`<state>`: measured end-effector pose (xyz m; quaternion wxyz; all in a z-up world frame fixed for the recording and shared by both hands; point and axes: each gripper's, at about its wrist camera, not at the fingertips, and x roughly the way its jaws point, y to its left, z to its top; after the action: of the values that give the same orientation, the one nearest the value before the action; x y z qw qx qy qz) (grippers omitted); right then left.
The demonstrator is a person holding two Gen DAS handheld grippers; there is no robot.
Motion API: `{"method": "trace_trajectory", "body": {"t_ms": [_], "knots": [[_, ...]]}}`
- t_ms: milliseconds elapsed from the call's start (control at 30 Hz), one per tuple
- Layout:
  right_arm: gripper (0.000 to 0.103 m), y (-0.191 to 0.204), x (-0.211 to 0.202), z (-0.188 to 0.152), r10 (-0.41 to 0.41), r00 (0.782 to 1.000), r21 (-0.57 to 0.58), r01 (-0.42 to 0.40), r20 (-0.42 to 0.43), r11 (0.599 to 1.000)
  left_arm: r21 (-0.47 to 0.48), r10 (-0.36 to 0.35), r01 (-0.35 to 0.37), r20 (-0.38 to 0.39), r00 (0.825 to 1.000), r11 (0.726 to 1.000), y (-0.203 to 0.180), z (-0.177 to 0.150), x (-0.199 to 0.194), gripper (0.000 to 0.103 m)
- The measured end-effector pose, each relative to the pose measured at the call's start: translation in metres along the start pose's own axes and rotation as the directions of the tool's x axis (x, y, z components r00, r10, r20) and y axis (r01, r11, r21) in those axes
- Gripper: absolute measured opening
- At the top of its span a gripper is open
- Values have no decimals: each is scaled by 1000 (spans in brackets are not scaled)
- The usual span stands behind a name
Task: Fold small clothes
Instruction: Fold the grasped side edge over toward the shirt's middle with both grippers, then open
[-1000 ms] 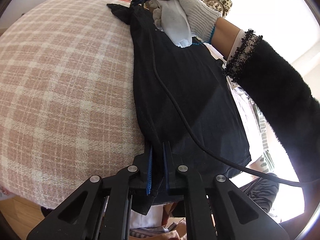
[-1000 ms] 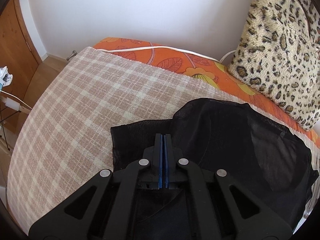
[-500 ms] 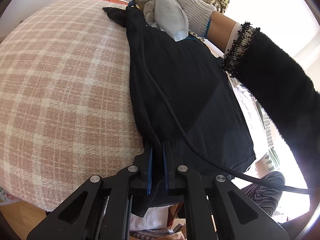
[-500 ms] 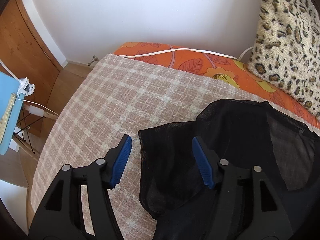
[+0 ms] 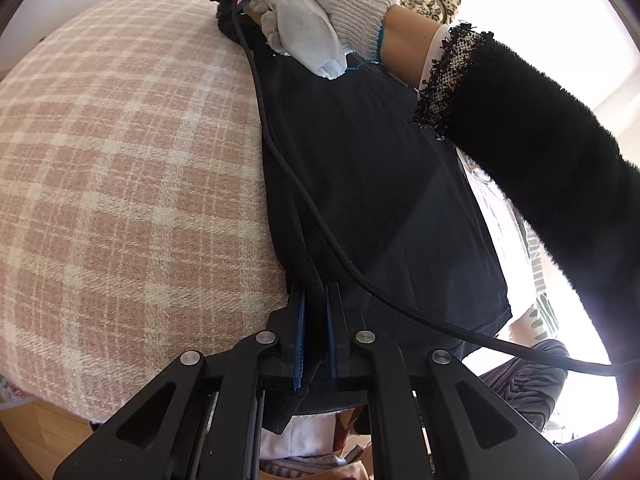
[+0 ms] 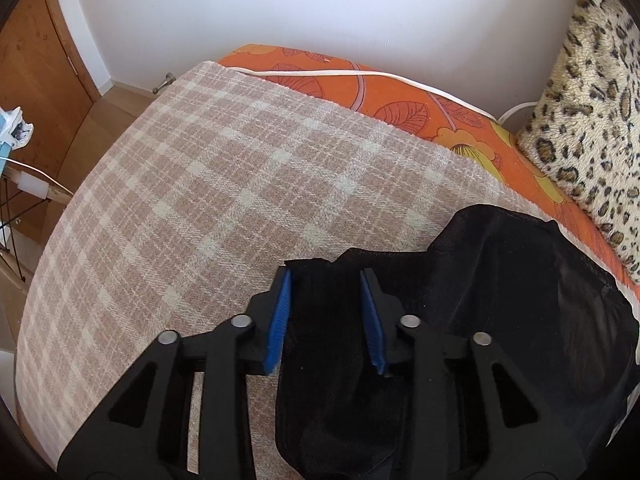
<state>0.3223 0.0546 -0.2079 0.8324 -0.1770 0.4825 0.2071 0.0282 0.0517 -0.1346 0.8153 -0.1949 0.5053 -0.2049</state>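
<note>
Since half a second ago the right gripper [image 6: 326,276] has narrowed from a wide spread and slid further over the black garment [image 6: 500,280]. Its jaws are closing, with the blue pads apart and a bunched corner of the dark, sheer fabric lying between them. That corner sits on the plaid blanket [image 6: 240,200], near the blanket's far edge, where the orange leaf-print sheet [image 6: 400,96] begins. A leopard-print cushion [image 6: 592,120] stands beyond the blanket, on the sheet.

The left gripper [image 5: 315,292] has not shifted. Its jaws are pressed together on a fold of the garment [image 5: 380,200] at the blanket's [image 5: 120,160] near edge, and a tail of the cloth hangs below the pads. From there the garment stretches across the blanket as a long dark strip, reaching up to a white knit-gloved hand [image 5: 320,8] in a fuzzy black sleeve [image 5: 540,160]. A black cable [image 5: 304,208] trails from that hand down over the fabric.
</note>
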Motion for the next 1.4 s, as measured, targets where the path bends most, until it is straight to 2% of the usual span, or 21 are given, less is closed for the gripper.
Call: {"method": "trace_trajectory", "body": {"t_ms": [67, 267, 467, 733, 1133, 1400], "knots": [[4, -12, -3, 1, 15, 1000, 48, -15, -2, 999, 9, 2, -2, 3, 1000, 1000, -4, 0, 1, 7], [4, -51, -36, -1, 22, 998, 122, -30, 65, 992, 64, 1, -2, 21, 1000, 998, -20, -2, -2, 6], [4, -98, -69, -6, -14, 994, 171, -4, 106, 985, 78, -24, 23, 15, 1000, 997, -29, -6, 1, 6], [4, -143, -90, -25, -66, 990, 224, 37, 123, 974, 158, -50, 48, 14, 999, 986, -57, -5, 6, 6], [4, -196, -91, -58, -186, 979, 263, 159, 83, 952, 217, -71, 78, -40, 997, 973, -82, -7, 28, 6], [4, -212, -83, -64, -212, 974, 284, 183, 74, 941, 215, -121, 134, -76, 990, 967, -97, -6, 43, 6]]}}
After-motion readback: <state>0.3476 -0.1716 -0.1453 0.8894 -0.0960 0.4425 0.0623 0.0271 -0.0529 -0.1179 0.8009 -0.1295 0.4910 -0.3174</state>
